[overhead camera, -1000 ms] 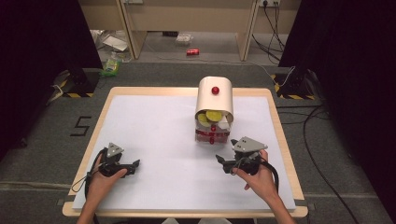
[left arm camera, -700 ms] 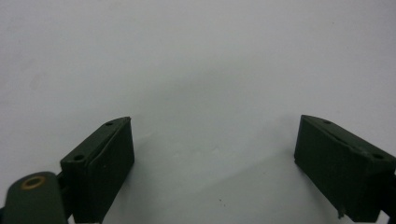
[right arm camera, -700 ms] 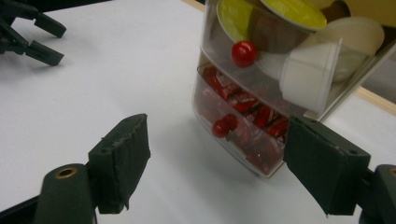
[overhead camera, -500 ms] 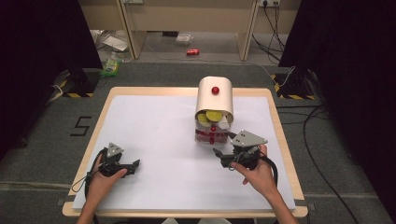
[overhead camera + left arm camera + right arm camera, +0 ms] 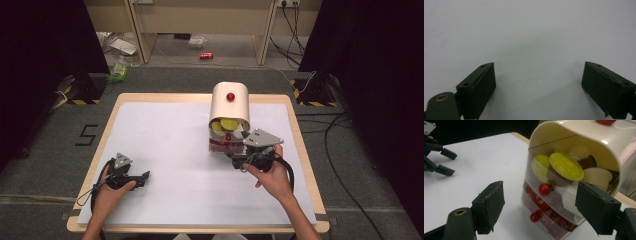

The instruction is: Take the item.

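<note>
From the high view, a wooden-edged bench with a white top (image 5: 165, 150) carries a cream, round-topped plastic capsule dispenser (image 5: 230, 107) towards its far right side. The dispenser has a small red knob on top (image 5: 230, 96) and a clear front behind which yellow-lidded capsules (image 5: 229, 123) lie. The right claw (image 5: 239, 157), held in the person's right hand (image 5: 270, 177), sits just in front of the dispenser's base and points at it. Its jaws have just been closing a little, yet they stand apart with nothing pressed between them. The left claw (image 5: 142, 177), in the left hand (image 5: 107, 195), rests near the front left part of the bench, well apart from the dispenser, and points right across the white top.

In the left gripper view, the left claw (image 5: 537, 87) stands wide open over bare white bench (image 5: 531, 32), with nothing between its two black jaws.

In the right gripper view, the right claw (image 5: 540, 210) is open, its jaws standing either side of the dispenser's (image 5: 584, 142) lower front without touching it. Behind the clear front lie the yellow-lidded capsules (image 5: 566, 166) with cream and brown ones beside them. Below them, two red round knobs (image 5: 544, 189) mark clear drawers holding red capsules (image 5: 551, 213). The left claw (image 5: 445, 161) shows far off at the upper left, on the white bench (image 5: 479, 157).
</note>
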`<move>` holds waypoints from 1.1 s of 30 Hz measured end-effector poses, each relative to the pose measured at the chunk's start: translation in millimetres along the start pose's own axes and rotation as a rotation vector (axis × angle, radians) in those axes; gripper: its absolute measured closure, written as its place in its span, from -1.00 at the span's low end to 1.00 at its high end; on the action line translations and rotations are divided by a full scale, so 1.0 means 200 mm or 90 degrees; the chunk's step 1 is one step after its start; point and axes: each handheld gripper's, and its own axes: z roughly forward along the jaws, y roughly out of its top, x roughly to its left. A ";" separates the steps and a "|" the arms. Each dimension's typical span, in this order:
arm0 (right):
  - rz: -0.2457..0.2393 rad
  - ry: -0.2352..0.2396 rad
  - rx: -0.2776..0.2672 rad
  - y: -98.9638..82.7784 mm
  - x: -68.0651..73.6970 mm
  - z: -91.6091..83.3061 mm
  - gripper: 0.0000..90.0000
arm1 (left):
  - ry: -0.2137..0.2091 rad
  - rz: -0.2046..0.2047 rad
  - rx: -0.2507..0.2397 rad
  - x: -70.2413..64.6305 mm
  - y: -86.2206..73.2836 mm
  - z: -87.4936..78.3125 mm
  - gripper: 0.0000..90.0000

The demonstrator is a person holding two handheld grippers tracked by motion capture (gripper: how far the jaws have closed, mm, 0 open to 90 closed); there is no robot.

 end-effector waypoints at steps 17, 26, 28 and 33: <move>0.001 -0.018 0.012 0.06 -0.05 0.15 -0.46 | -0.001 0.000 0.000 0.00 0.00 0.00 -0.74; 0.006 -0.013 0.028 0.04 -0.06 0.19 -0.45 | 0.000 0.000 0.000 0.00 0.00 0.00 -0.74; 0.002 -0.012 0.033 0.04 -0.06 0.18 -0.44 | 0.000 0.000 0.000 0.00 0.00 0.00 -0.74; 0.007 -0.006 0.034 0.05 -0.06 0.17 -0.44 | 0.001 0.001 0.000 0.00 0.00 0.00 -0.74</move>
